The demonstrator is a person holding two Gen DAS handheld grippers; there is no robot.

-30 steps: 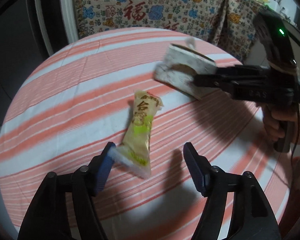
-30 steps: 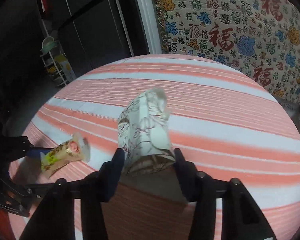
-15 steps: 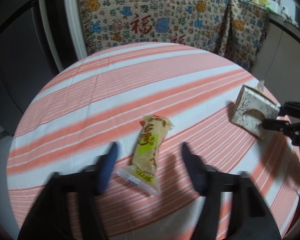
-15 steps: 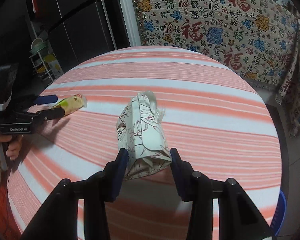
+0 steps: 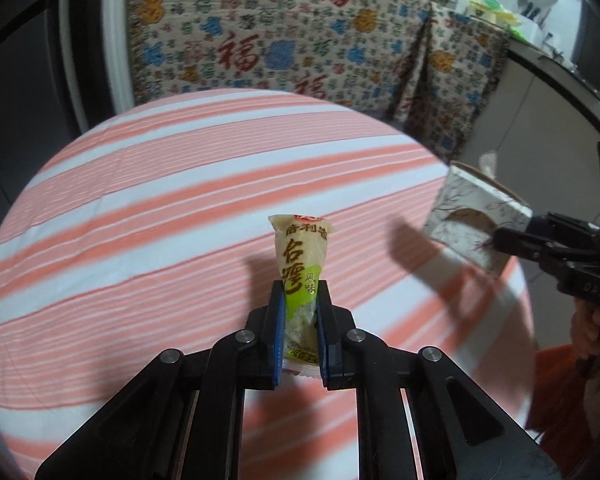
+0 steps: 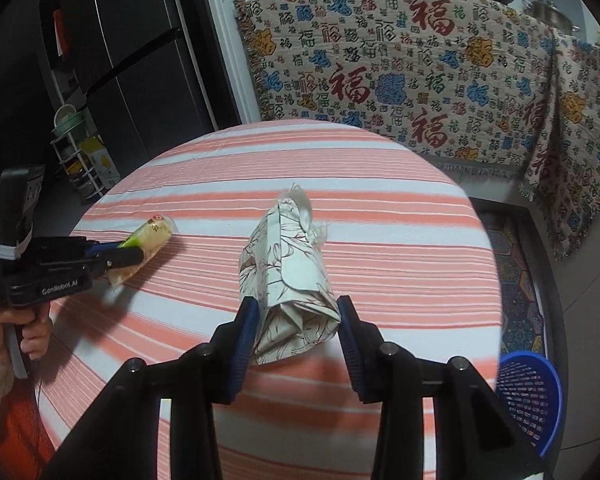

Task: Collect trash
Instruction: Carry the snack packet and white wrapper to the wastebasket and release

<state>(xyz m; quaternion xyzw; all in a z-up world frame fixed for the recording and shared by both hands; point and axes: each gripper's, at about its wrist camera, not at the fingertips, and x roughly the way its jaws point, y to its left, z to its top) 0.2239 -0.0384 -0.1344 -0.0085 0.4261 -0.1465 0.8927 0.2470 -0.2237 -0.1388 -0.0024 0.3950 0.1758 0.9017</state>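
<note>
While our left gripper [image 5: 299, 326] pinched the light, crinkly snack wrapper [image 5: 301, 276] above the striped tablecloth [image 5: 140, 216], our right gripper's [image 6: 296, 330] jaws were closing on the soft tissue pack [image 6: 290, 280].

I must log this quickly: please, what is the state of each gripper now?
Left gripper: closed on the snack wrapper.
Right gripper: closing, its fingers pressing the floral tissue pack.

Yellow-green snack wrapper [image 5: 300, 276] and crumpled floral tissue pack [image 6: 290, 280], both lifted above table
</note>
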